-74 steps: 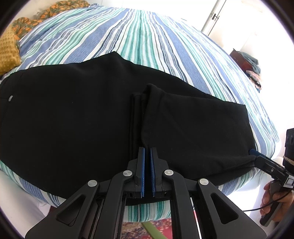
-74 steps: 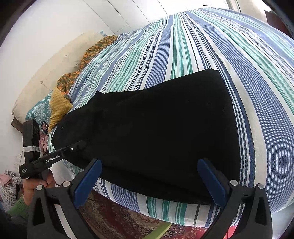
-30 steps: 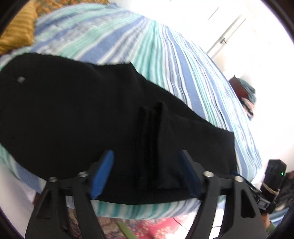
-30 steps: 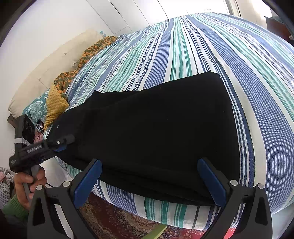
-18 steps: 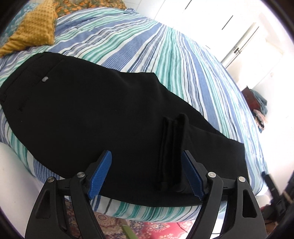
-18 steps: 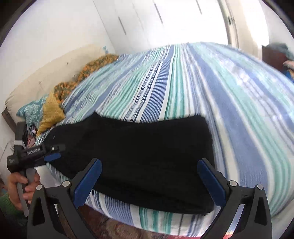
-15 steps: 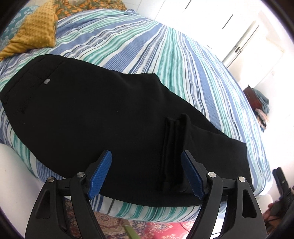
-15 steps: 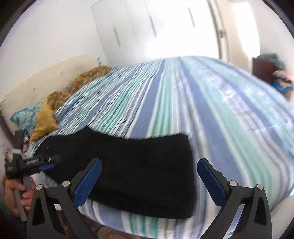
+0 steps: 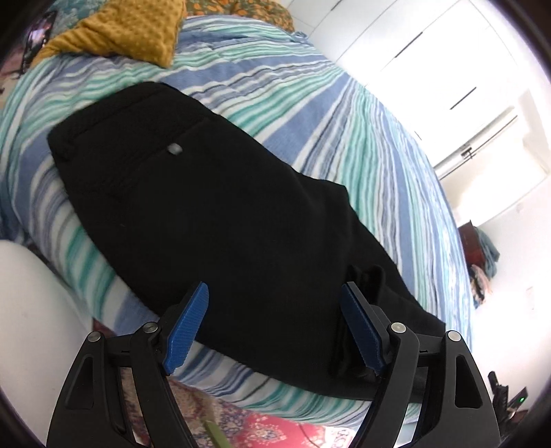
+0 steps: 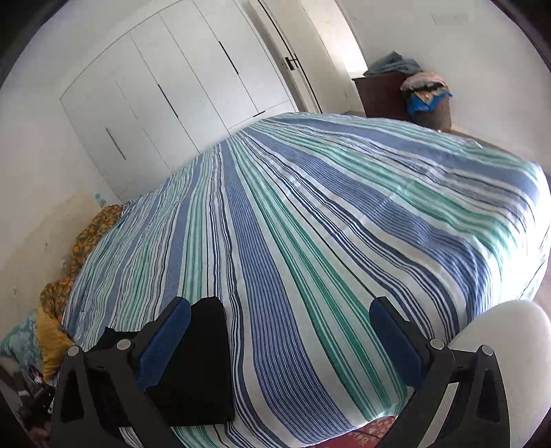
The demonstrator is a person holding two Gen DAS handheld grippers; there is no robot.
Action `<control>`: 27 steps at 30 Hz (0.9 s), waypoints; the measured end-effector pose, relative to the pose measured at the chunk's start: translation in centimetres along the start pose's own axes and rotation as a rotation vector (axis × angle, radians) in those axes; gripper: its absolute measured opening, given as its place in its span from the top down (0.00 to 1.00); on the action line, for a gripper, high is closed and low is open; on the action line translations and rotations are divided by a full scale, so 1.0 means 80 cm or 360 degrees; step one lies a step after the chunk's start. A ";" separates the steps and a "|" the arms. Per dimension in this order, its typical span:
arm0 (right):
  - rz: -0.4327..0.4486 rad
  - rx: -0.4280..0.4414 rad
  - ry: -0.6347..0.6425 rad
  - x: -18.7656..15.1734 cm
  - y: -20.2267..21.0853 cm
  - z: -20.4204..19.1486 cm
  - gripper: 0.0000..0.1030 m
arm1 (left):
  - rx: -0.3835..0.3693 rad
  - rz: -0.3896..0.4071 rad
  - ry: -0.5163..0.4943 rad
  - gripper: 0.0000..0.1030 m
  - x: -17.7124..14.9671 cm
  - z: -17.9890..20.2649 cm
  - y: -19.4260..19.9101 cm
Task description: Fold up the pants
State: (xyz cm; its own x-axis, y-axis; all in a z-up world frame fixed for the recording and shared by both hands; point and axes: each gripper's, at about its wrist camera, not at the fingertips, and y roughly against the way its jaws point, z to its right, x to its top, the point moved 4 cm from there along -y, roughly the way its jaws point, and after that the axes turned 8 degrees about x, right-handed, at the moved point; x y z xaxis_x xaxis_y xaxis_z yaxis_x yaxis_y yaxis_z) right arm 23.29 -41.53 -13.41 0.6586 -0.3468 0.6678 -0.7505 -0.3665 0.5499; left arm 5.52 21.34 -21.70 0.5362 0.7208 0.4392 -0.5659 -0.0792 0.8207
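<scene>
Black pants (image 9: 213, 206) lie flat along the near edge of a striped bed (image 9: 344, 113), waistband at the far left, a grey back-pocket button (image 9: 174, 149) showing. A bunched fold (image 9: 365, 279) rises near the leg end. My left gripper (image 9: 275, 320) is open and empty, held just above the pants' near edge. My right gripper (image 10: 272, 337) is open and empty, over bare bedspread to the right of the pants; only the hem end (image 10: 203, 362) shows at lower left behind its left finger.
A mustard cushion (image 9: 120, 27) and patterned bedding lie at the head of the bed. White wardrobe doors (image 10: 179, 86) stand behind. A dark cabinet with piled clothes (image 10: 413, 93) is at the far right. A patterned rug (image 9: 261, 427) lies below the bed edge.
My left gripper opened, let go of the pants fold and swung left toward the waistband. My right gripper, open throughout, swung right and up, away from the pants.
</scene>
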 end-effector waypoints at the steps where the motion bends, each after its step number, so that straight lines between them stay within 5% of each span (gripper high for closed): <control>1: -0.0013 0.0014 -0.0021 0.000 -0.004 0.002 0.00 | 0.0019 0.0015 -0.0013 0.22 0.006 -0.003 0.006; 8: -0.0118 0.0109 0.0038 -0.017 -0.020 -0.018 0.00 | 0.0104 0.0075 0.0220 0.06 0.115 -0.101 0.033; 11: -0.0163 0.0130 0.0038 -0.025 -0.027 -0.024 0.00 | 0.0263 0.0074 0.0285 0.07 0.154 -0.150 0.020; 18: -0.0232 0.0097 0.0079 -0.038 -0.034 -0.031 0.00 | 0.0328 0.0076 0.0142 0.07 0.192 -0.148 -0.026; 24: -0.0304 0.0050 0.0073 -0.049 -0.050 -0.029 0.00 | 0.0344 -0.0253 -0.0151 0.03 0.175 -0.128 -0.107; 27: -0.0333 0.0043 0.0060 -0.053 -0.056 -0.027 0.00 | 0.0295 -0.0311 -0.0202 0.00 0.168 -0.138 -0.124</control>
State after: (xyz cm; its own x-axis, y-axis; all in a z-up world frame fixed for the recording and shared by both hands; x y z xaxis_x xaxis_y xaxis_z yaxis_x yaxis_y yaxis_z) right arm 23.69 -36.53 -17.61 0.7970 -0.2281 0.5592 -0.5956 -0.4501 0.6653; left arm 11.41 39.37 -27.95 0.7042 0.6441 0.2988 -0.3264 -0.0800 0.9418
